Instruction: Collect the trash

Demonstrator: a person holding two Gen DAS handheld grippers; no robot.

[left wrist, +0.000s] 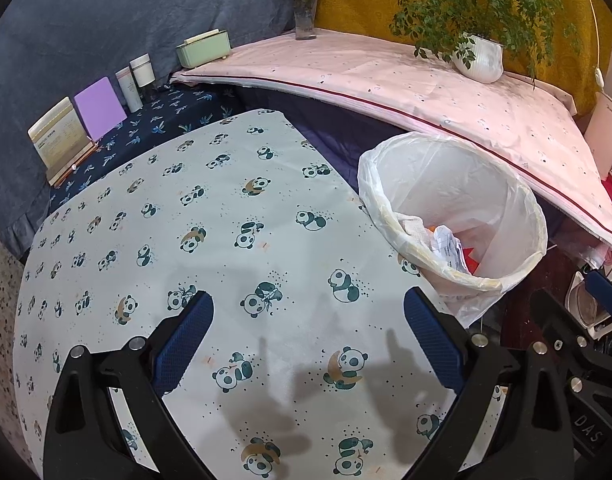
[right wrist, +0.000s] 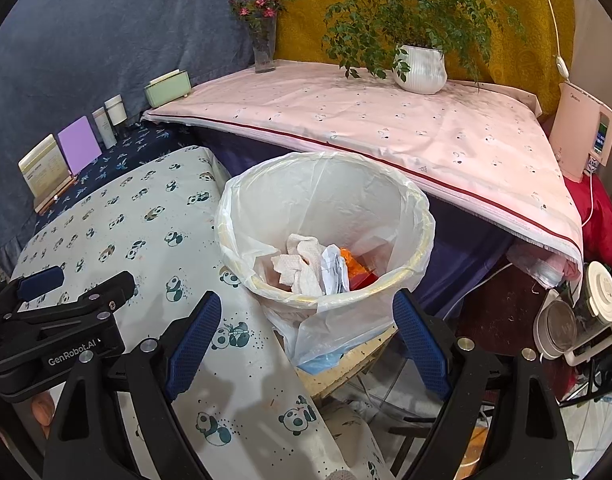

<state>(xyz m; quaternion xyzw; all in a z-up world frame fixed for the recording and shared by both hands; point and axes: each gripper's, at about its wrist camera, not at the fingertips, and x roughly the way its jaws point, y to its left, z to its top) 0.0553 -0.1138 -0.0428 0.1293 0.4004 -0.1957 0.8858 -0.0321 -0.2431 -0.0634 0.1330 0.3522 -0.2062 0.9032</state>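
Both claws sit wide apart with nothing between the blue pads: the left claw (left wrist: 308,312) hangs over the panda-print desk (left wrist: 209,216), the right claw (right wrist: 306,312) points at the trash bin (right wrist: 420,216) just off the desk's edge. Bin has a clear plastic liner, and crumpled white paper towels (right wrist: 301,264) plus some orange and red scraps are already inside it.

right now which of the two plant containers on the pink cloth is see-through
The glass vase with the pink flowers, at the back left corner of the pink cloth. The other, a ribbed white pot holding the leafy green plant, is opaque.
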